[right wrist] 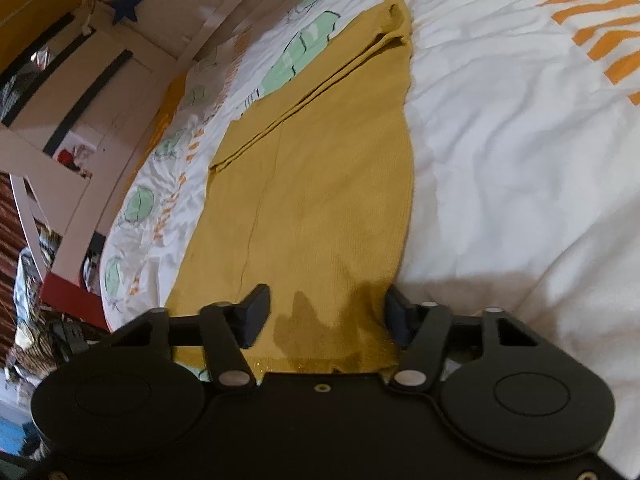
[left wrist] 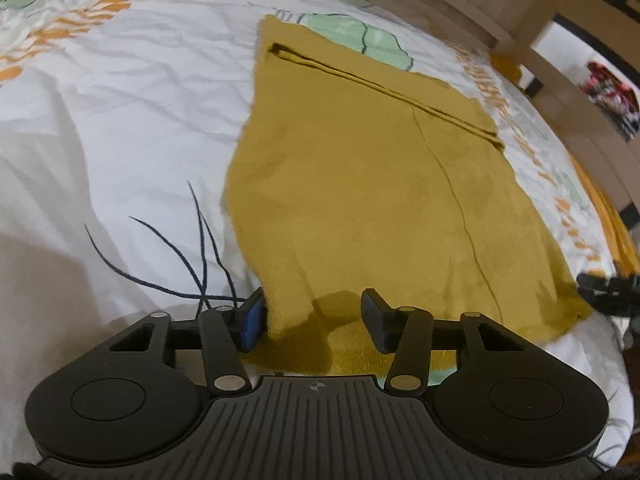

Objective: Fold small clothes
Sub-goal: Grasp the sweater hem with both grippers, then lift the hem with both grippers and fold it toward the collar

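A: Item one, mustard-yellow garment [left wrist: 360,184]. Location?

B: Laid flat on the bed, over a white duvet cover [left wrist: 120,120] printed with orange dashes and pale green leaf shapes. A folded band runs across its far end, and a thin seam line runs lengthwise down the cloth. Its near edge lies right under both tools.

A: Item two, left tongs [left wrist: 316,320]. Condition?

B: Released. The two fingers stand spread, one with a blue pad [left wrist: 252,320] at the garment's left near corner, the other over the cloth itself. The fabric of the near edge sits between them, ungripped; whether the tips touch it I cannot tell.

A: Item three, right tongs [right wrist: 326,316].

B: Also released, fingers wide apart. They straddle the near edge at the garment's right corner: one finger over the cloth, the other just off its side edge above the white cover. A dark shadow falls on the fabric between them.

A: Other entries?

B: Dark thin line drawing [left wrist: 192,256] printed on the cover, beside the left tool. A pale wooden bed frame [left wrist: 460,4] along the far edge of the bed. A dark blue star [right wrist: 127,3] on the wall in the right view.
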The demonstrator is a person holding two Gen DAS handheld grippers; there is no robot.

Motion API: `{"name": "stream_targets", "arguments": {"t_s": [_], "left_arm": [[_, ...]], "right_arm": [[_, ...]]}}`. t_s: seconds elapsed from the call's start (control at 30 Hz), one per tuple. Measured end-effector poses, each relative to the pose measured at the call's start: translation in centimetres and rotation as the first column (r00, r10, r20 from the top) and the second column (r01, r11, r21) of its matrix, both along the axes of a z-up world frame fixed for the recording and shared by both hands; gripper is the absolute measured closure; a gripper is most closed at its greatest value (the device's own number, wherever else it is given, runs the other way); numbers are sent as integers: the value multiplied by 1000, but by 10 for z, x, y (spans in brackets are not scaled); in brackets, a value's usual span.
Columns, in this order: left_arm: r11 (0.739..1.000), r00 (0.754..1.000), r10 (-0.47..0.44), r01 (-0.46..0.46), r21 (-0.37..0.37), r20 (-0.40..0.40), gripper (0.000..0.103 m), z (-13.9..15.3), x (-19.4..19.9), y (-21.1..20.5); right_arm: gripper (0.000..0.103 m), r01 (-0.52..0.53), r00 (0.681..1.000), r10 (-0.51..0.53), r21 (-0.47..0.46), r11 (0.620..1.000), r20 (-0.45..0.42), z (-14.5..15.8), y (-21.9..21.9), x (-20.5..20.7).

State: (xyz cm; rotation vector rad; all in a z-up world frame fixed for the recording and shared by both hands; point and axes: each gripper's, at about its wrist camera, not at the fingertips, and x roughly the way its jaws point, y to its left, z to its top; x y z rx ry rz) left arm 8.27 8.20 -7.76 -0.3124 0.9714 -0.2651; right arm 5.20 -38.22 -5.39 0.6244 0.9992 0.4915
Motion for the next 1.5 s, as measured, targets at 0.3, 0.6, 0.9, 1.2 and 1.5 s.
{"name": "stream_targets", "arguments": {"t_s": [0.3, 0.6, 0.9, 1.2, 1.5], "left_arm": [[992, 995, 85, -80, -93, 49, 95, 5, -4, 15], [964, 980, 182, -161, -210, 85, 95, 21, 2, 32], [949, 959, 221, -170, -265, 177, 95, 52, 46, 39], [951, 920, 237, -155, -267, 313, 95, 88, 133, 37], [958, 913, 249, -184, -219, 324, 95, 78, 242, 28]], "right_arm": [[90, 20, 999, -19, -43, 999, 37, 9, 10, -10], [91, 171, 977, -186, 137, 976, 105, 19, -9, -11], [91, 239, 946, -290, 288, 927, 147, 28, -17, 31], [91, 269, 905, -352, 319, 909, 238, 45, -20, 129], [91, 383, 878, -436, 257, 887, 198, 20, -24, 233]]}}
